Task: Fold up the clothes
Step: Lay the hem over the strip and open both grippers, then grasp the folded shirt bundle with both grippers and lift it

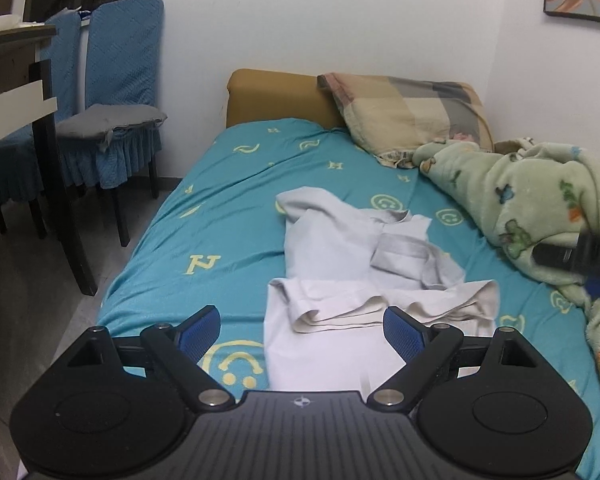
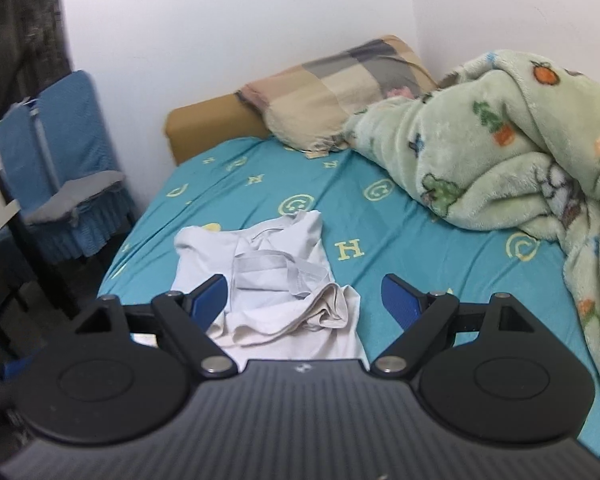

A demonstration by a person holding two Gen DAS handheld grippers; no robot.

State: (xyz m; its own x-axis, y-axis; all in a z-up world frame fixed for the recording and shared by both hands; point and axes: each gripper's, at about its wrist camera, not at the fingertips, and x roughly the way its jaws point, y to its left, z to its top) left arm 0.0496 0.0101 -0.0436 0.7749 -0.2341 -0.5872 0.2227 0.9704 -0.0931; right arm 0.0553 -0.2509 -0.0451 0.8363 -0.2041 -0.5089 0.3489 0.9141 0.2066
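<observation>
The garment (image 1: 340,264), a pale grey-white top, lies crumpled on the bed (image 1: 220,216), on the teal sheet near its front edge, well apart from the pillow (image 1: 404,112) and near but clear of the green blanket (image 1: 520,200). It appears to be thin, light, limp cloth: expect it to sag, drag and bunch when lifted, and to offer no stiff edge. A grey band (image 1: 400,248), apparently the neckline, lies across the middle; one part is rolled over near the front (image 1: 340,312). Take hold at two outer edges or corners, one per hand, pinching a single layer, then draw flat before folding. The left tongs (image 1: 302,332) stand wide open, empty, above the front fold. The right tongs (image 2: 304,300) are likewise open and empty, above the garment's near right part.
</observation>
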